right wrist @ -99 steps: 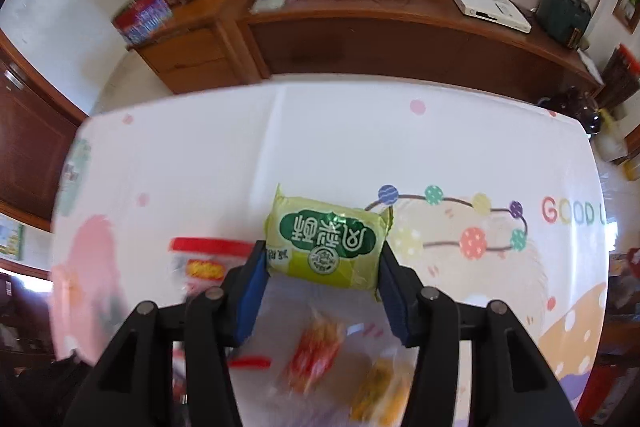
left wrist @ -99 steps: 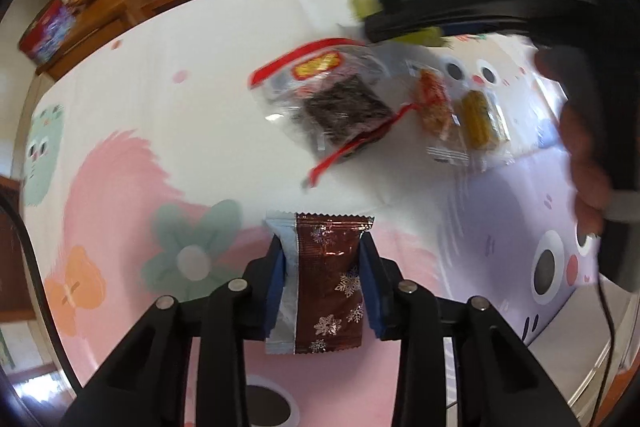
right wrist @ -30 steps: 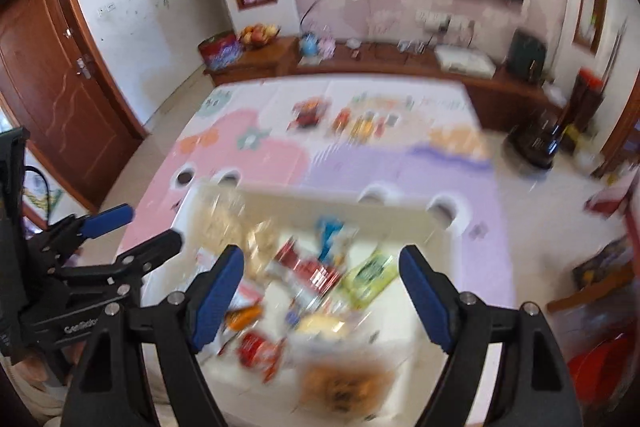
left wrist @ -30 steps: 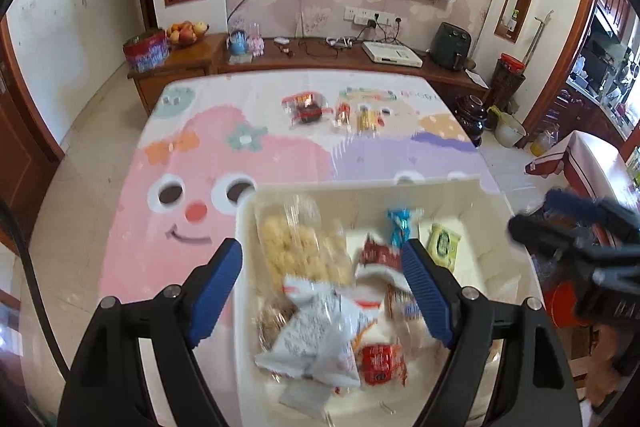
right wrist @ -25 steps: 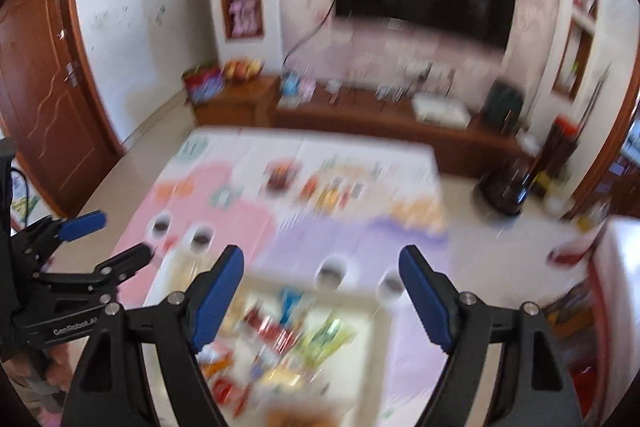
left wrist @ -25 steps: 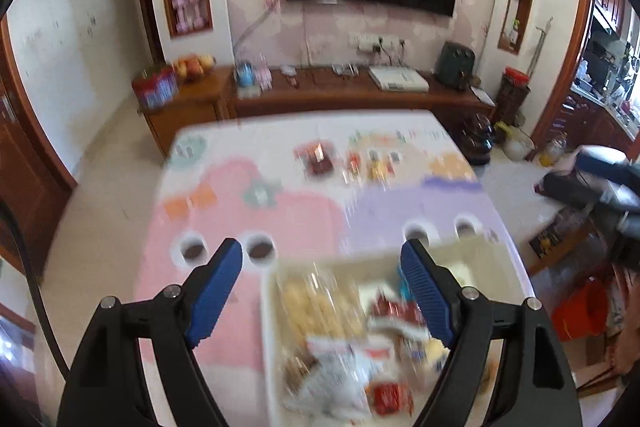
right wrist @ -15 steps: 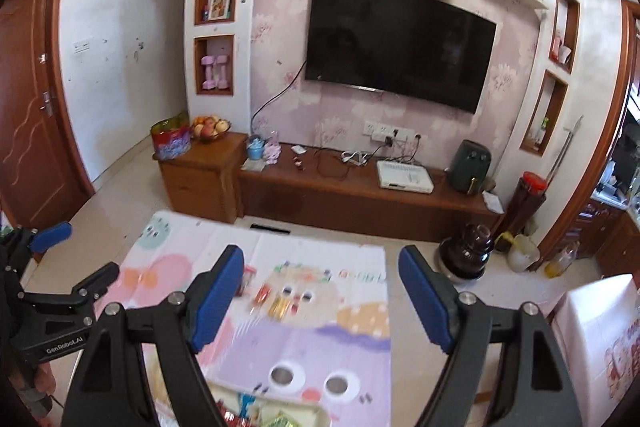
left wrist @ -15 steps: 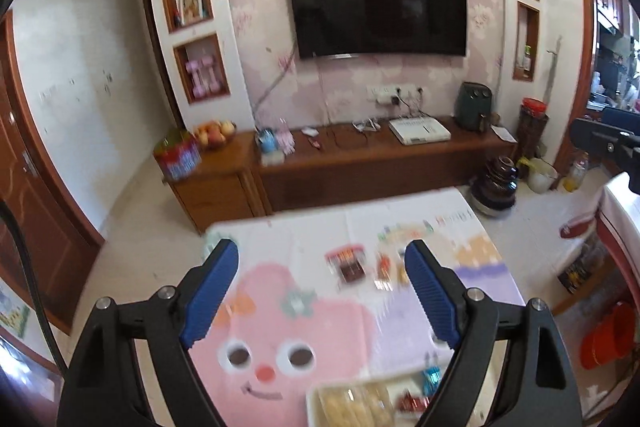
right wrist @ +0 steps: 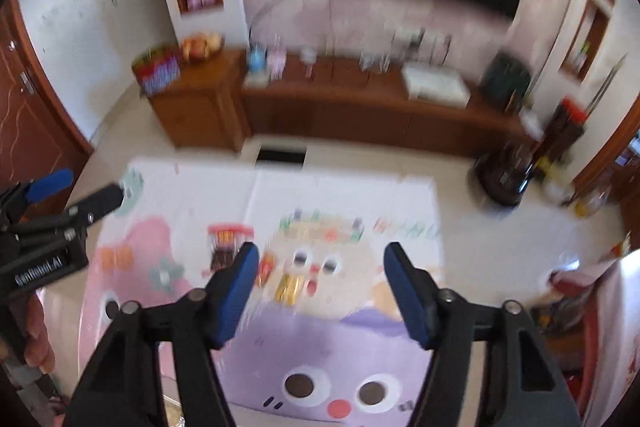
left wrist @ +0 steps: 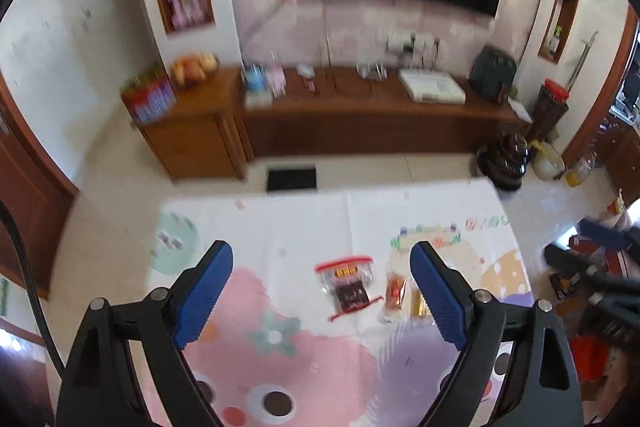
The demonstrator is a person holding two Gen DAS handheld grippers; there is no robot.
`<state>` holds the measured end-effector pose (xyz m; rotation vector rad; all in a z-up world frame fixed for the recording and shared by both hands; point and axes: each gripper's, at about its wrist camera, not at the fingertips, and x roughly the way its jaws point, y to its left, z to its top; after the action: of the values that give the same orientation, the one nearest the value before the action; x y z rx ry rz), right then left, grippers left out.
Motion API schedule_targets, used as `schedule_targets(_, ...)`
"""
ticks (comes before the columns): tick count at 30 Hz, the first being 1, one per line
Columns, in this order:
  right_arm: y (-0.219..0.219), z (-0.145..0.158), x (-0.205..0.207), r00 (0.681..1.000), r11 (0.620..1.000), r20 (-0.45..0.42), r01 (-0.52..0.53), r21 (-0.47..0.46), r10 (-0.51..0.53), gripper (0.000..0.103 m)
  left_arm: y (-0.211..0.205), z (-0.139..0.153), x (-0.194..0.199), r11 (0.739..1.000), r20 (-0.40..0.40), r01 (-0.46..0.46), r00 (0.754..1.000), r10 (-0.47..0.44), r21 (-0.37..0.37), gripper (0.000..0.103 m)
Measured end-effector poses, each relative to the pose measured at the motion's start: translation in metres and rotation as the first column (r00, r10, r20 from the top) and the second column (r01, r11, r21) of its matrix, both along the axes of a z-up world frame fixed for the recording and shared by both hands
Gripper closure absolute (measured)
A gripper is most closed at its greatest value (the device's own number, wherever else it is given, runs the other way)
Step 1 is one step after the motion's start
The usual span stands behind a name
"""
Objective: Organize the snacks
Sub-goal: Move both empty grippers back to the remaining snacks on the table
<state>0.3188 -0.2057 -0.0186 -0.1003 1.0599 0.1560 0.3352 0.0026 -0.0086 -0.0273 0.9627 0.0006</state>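
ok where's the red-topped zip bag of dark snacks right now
In the left wrist view the red-topped zip bag lies on the cartoon tablecloth, toward the far end, just left of the orange snack packet, between the open left gripper's fingertips.

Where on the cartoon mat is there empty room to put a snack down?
The mat is bare along its far white strip and on the pink part near the flower. The purple face patch is free too. It is crowded mid-mat: the red-topped bag, orange packet and yellow packet sit in a row.
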Motion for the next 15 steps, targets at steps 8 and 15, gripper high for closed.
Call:
schedule_targets(8, 0.003, -0.135, 0.033, 0.961, 0.995, -0.275, 0.065, 0.076, -0.042, 0.042, -0.018, -0.118, 0.035, 1.0, -0.2, -0.011, 0.98, 0.007, -0.019, 0.013)
schedule_targets(15, 0.004, -0.179, 0.047, 0.928, 0.985, -0.367, 0.114, 0.133, -0.059, 0.047, -0.029, -0.175, 0.053, 1.0, -0.287, -0.004, 0.958, 0.004, 0.001, 0.016)
